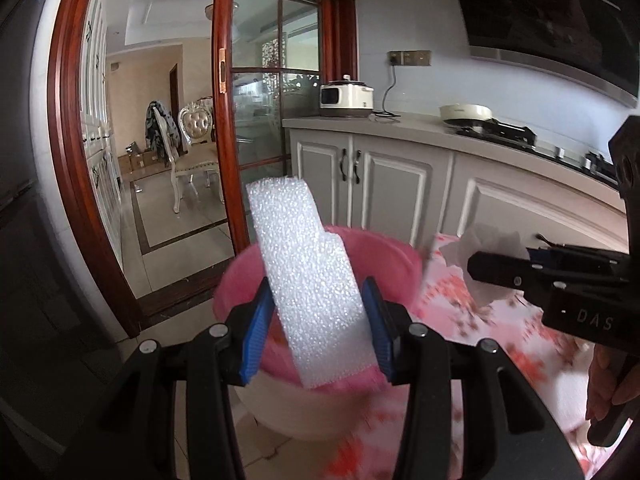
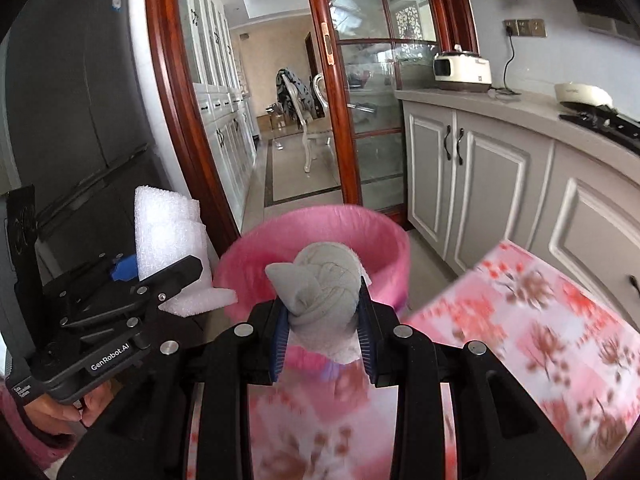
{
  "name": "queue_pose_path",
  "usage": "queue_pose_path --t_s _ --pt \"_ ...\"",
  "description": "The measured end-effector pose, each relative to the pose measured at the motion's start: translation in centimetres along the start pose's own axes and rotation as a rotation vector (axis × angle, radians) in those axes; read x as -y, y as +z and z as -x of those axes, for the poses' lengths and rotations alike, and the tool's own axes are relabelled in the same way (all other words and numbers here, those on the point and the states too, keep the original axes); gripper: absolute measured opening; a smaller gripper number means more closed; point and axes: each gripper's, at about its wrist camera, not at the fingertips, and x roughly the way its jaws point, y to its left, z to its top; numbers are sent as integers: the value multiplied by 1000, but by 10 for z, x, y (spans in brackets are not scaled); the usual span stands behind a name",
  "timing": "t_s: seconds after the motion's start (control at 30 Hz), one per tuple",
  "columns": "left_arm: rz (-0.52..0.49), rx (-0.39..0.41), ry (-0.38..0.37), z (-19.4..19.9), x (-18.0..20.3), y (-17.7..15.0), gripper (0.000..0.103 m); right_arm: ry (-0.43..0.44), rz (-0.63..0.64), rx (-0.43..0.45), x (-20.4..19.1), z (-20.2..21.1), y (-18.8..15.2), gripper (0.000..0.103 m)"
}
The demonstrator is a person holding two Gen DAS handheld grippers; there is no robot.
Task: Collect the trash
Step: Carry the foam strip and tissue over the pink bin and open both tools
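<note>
My left gripper (image 1: 317, 286) is shut on a long white foam strip (image 1: 296, 236), which stands up from the blue pads and leans over a bin with a pink bag liner (image 1: 400, 254). My right gripper (image 2: 322, 304) is shut on a crumpled grey-white tissue wad (image 2: 324, 276), just in front of the same bin (image 2: 360, 220). The left wrist view shows the right gripper (image 1: 476, 270) at the right edge with the tissue (image 1: 492, 240). The right wrist view shows the left gripper (image 2: 160, 270) and its foam (image 2: 168, 228) at the left.
A table with a pink floral cloth (image 2: 540, 320) lies under and right of both grippers. Grey kitchen cabinets (image 1: 400, 176) carry a rice cooker (image 1: 346, 98) and a stove. A wood-framed glass door (image 2: 360, 120) stands behind the bin, and a dark fridge (image 2: 72, 100) stands at the left.
</note>
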Motion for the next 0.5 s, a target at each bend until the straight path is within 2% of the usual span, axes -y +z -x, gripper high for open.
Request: queue_pose_path --t_s 0.17,0.23,0.33,0.37,0.4,0.5 --pt "0 -31 -27 -52 -18 22 45 24 13 -8 12 -48 28 31" --pt "-6 -47 -20 -72 -24 25 45 27 12 -20 16 -64 33 33" --pt "7 -75 -53 -100 -31 26 45 48 -28 -41 29 -87 35 36" --pt "11 -91 -84 -110 -33 25 48 51 -42 -51 33 -93 34 39" --pt "15 -104 -86 -117 -33 24 57 65 -70 -66 40 -99 33 43" --pt "25 -116 -62 -128 -37 19 65 85 -122 -50 51 -98 32 53"
